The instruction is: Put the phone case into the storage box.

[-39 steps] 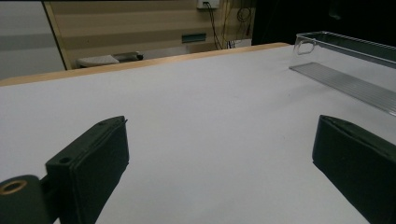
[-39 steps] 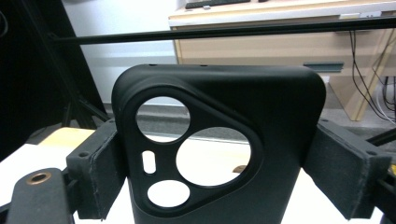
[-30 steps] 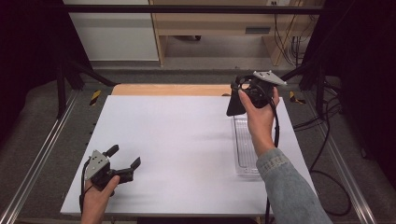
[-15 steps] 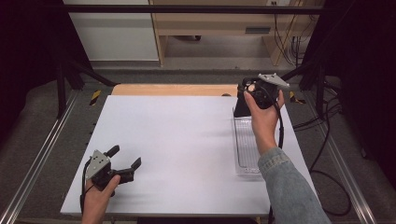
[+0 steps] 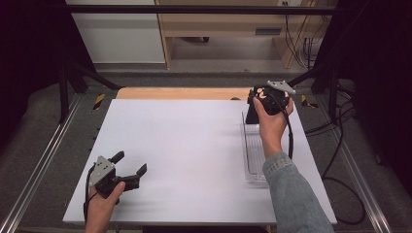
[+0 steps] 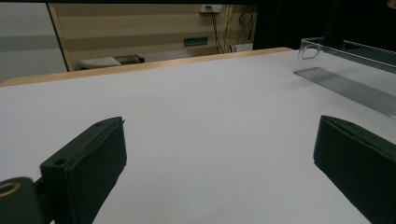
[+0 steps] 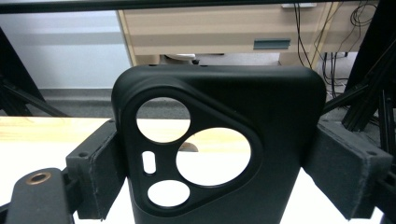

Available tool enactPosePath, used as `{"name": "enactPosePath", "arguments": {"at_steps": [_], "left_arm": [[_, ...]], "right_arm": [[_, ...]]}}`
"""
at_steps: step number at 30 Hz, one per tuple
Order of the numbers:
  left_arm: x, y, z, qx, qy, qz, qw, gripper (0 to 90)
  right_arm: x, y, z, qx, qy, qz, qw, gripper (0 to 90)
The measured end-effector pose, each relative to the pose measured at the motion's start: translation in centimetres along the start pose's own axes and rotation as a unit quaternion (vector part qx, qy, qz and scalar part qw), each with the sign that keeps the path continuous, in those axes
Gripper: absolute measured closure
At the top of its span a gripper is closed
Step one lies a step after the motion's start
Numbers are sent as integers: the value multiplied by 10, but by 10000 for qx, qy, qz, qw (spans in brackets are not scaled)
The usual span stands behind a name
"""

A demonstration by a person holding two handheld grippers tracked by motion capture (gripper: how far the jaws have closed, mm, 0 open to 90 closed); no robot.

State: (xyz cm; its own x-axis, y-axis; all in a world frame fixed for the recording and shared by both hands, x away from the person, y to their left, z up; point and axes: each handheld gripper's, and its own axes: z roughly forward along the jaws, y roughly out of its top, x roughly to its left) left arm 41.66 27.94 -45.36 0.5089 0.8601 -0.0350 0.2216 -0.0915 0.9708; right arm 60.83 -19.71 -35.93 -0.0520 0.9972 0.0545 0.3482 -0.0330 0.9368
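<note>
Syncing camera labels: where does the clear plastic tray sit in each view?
High view: clear plastic tray at the table's right side, beside the person's right forearm.
Left gripper view: upper right, past the jaws.
Right gripper view: can't make it out.
Shared landmark: light wooden strip along the far table edge.

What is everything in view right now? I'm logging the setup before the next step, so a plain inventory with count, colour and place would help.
phone case: one, black, with round camera cut-outs, clamped between the jaws of the right hand-held gripper above the far end of the tray
tray: one, clear plastic, long and narrow, on the right part of the board
board: one, white, covering the table top
wooden strip: one, light wood, along the board's far edge
cabinet: one, light wood, on the floor beyond the table
left hand-held gripper: one, black with a grey plate, near the board's front left corner, jaws open, holding nothing
right hand-held gripper: one, black with a grey plate, at the far right, shut on the phone case
</note>
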Motion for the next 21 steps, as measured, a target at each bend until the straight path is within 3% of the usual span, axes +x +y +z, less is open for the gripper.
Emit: {"name": "enactPosePath", "arguments": {"at_steps": [9, 21], "left_arm": [[0, 0, 0, -2, -15, 5, 10000, 26], [-1, 0, 1, -4, -31, 17, 10000, 26]], "right_arm": [[1, -12, 7, 21, -188, -168, 9997, 138], [4, -23, 18, 79, -275, -184, 9994, 137]]}}
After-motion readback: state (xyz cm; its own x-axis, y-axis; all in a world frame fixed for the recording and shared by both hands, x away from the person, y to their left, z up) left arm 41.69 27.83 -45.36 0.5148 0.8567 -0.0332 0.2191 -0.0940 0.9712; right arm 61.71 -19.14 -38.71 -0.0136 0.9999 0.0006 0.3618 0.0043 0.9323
